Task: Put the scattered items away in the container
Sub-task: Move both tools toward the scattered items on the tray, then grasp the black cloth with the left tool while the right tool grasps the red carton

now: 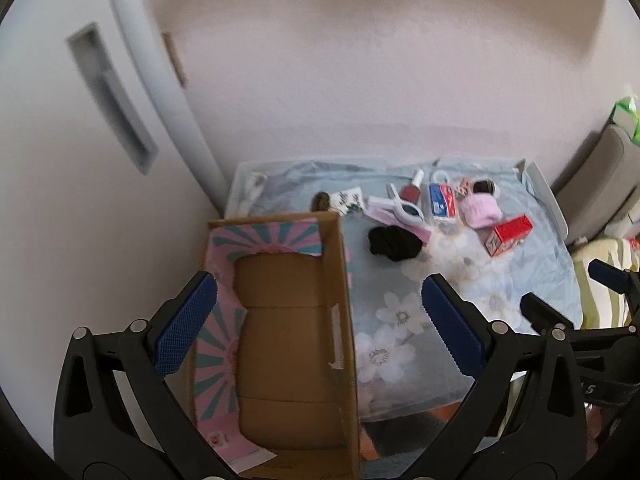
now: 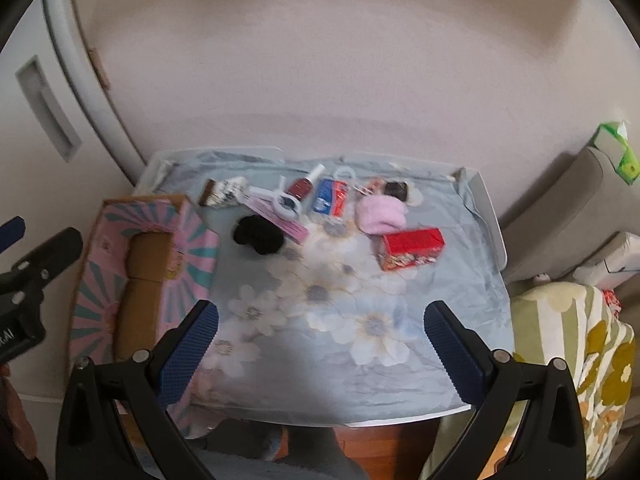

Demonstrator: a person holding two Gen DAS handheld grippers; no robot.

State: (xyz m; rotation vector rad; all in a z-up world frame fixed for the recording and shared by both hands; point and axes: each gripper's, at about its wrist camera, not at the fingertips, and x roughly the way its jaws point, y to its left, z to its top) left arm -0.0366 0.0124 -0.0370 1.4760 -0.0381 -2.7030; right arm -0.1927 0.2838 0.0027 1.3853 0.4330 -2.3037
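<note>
Inside cardboard box (image 1: 280, 344), only bare brown floor

Box (image 2: 140, 264) stood on worktop (image 2: 440, 312) left of right fingers (image 2: 188, 352), directly ahead between left fingers (image 1: 184, 328). Items lay in row far ahead of right fingers: packet (image 2: 224, 192) leftmost, then clip (image 2: 276, 200), bottle (image 2: 306, 184), tube (image 2: 330, 198), soft bundle (image 2: 380, 214). Dark cloth (image 2: 258, 234) lay nearer, before clip. Carton (image 2: 412, 248) lay rightmost, before bundle.
</note>
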